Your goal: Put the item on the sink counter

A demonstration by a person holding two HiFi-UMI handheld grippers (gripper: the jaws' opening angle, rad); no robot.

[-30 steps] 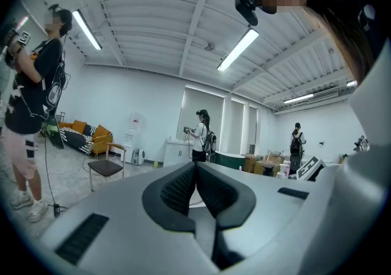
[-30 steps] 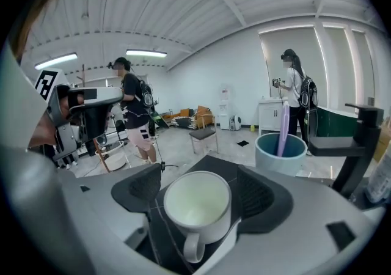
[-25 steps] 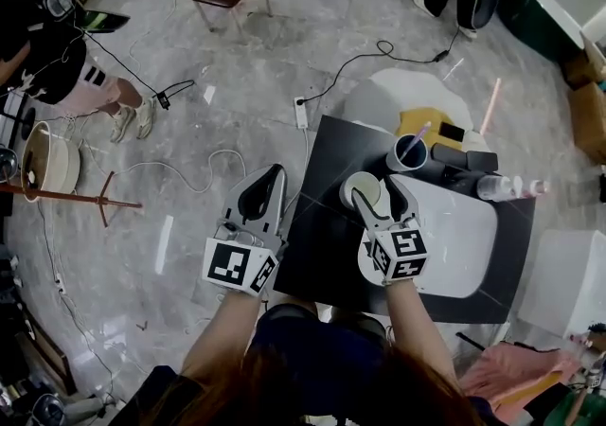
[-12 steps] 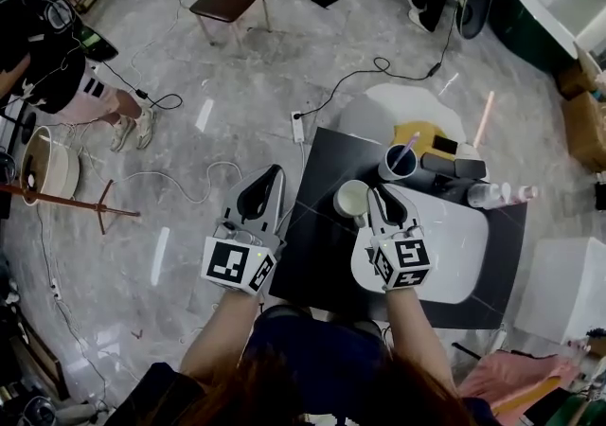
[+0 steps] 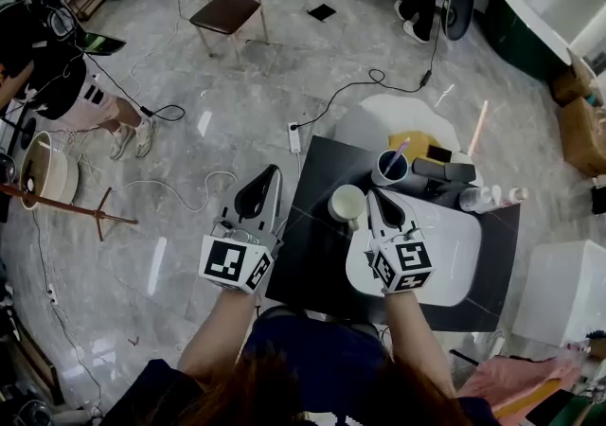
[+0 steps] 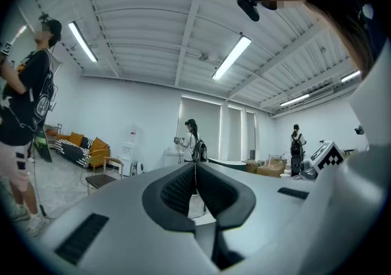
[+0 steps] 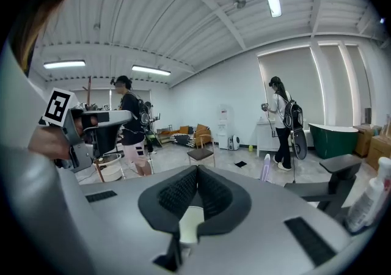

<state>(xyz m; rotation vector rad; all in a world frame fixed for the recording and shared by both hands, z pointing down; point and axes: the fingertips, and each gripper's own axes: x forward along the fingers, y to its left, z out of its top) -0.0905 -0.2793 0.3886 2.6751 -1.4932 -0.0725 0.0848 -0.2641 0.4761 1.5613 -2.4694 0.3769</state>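
A cream cup (image 5: pixel 347 202) stands on the black sink counter (image 5: pixel 312 244), left of the white basin (image 5: pixel 459 244). My right gripper (image 5: pixel 372 195) is at the cup's right side, its jaws closed tip to tip. In the right gripper view a cream part of the cup (image 7: pixel 189 222) sits in the hollow behind the fingertips of the right gripper (image 7: pixel 197 170). My left gripper (image 5: pixel 268 173) hovers over the floor left of the counter. It is shut with nothing in it, as the left gripper (image 6: pixel 195 167) also shows in its own view.
At the counter's back stand a dark cup with a toothbrush (image 5: pixel 390 167), a black box (image 5: pixel 443 170) and a clear bottle (image 5: pixel 478 197). A power strip (image 5: pixel 294 137) and cables lie on the floor. A chair (image 5: pixel 227 9) and people stand further off.
My right gripper's jaws stood open around the cup a second ago and have closed beside it. The left gripper has hardly moved.
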